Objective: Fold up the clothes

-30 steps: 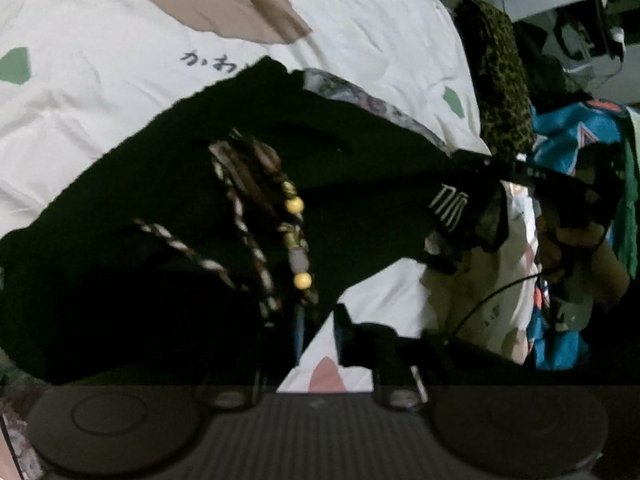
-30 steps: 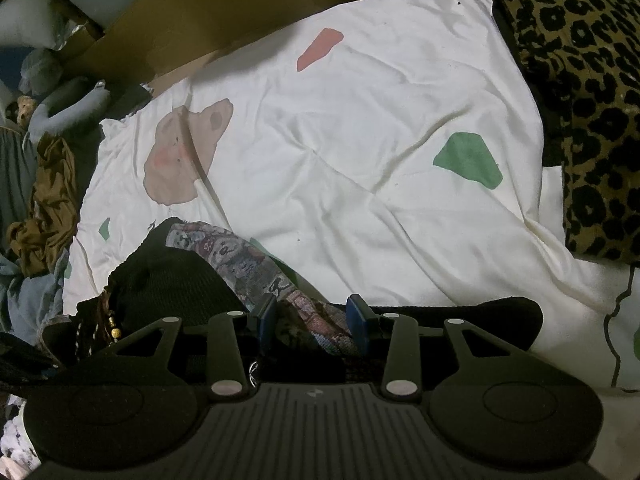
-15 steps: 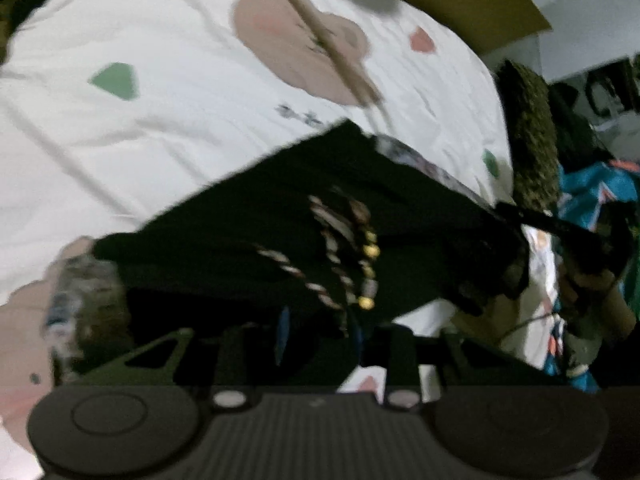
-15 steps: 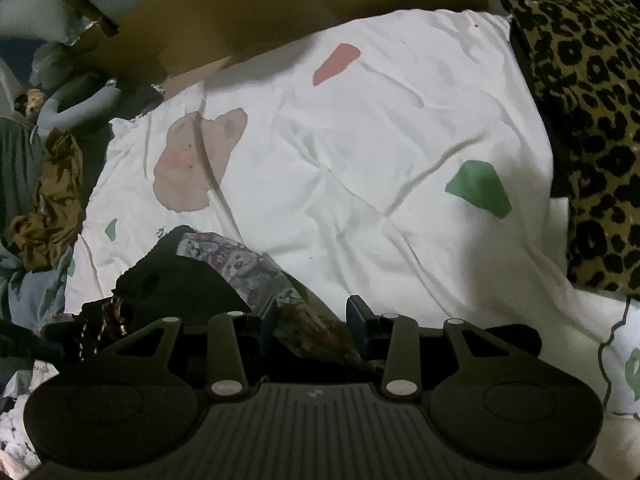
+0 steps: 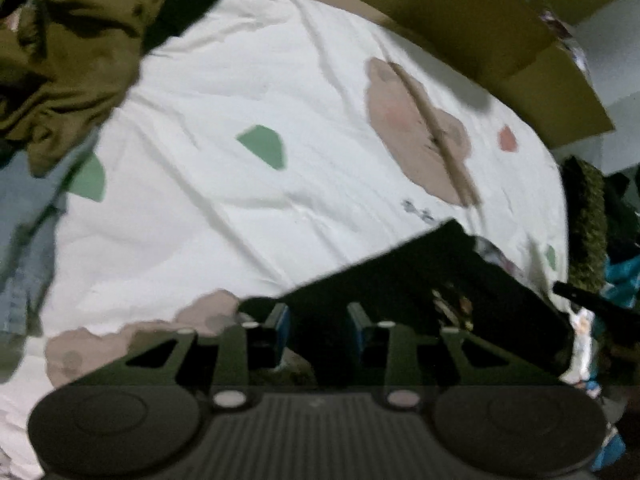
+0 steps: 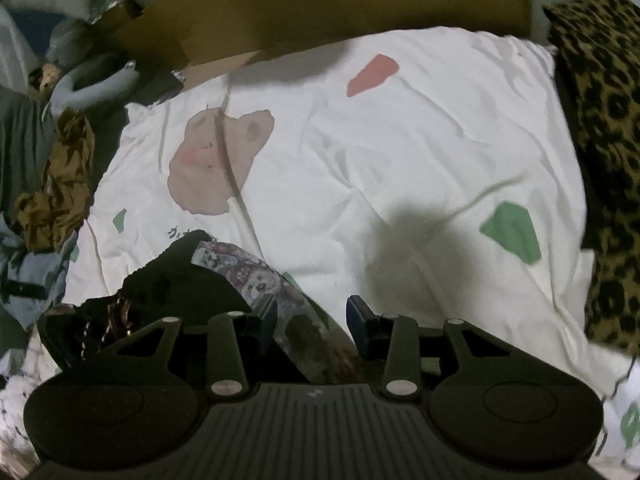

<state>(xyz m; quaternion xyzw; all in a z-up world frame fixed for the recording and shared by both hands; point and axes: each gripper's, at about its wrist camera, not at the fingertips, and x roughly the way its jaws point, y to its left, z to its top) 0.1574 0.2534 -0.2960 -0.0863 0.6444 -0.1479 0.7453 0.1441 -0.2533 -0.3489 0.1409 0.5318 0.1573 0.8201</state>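
A black garment (image 5: 432,276) with a patterned lining and beaded cords lies on a white bed sheet (image 5: 240,184) printed with bears and coloured shapes. My left gripper (image 5: 318,316) has black fabric between its blue-padded fingers and looks shut on the garment's edge. In the right wrist view the same garment (image 6: 168,276) shows its floral lining (image 6: 256,280), which runs between the fingers of my right gripper (image 6: 312,316); that gripper looks shut on it. The other gripper's dark tip (image 5: 588,300) shows at the right of the left wrist view.
An olive garment (image 5: 68,40) and a blue one (image 5: 24,240) lie at the sheet's left. A leopard-print cushion (image 6: 604,160) lies along the right. A brown cardboard sheet (image 6: 320,12) stands behind the bed. More clothes (image 6: 56,184) pile at the left.
My left gripper has swung left and down with the black garment, so more bare sheet now shows ahead. My right gripper has drawn back a little, still on the floral lining.
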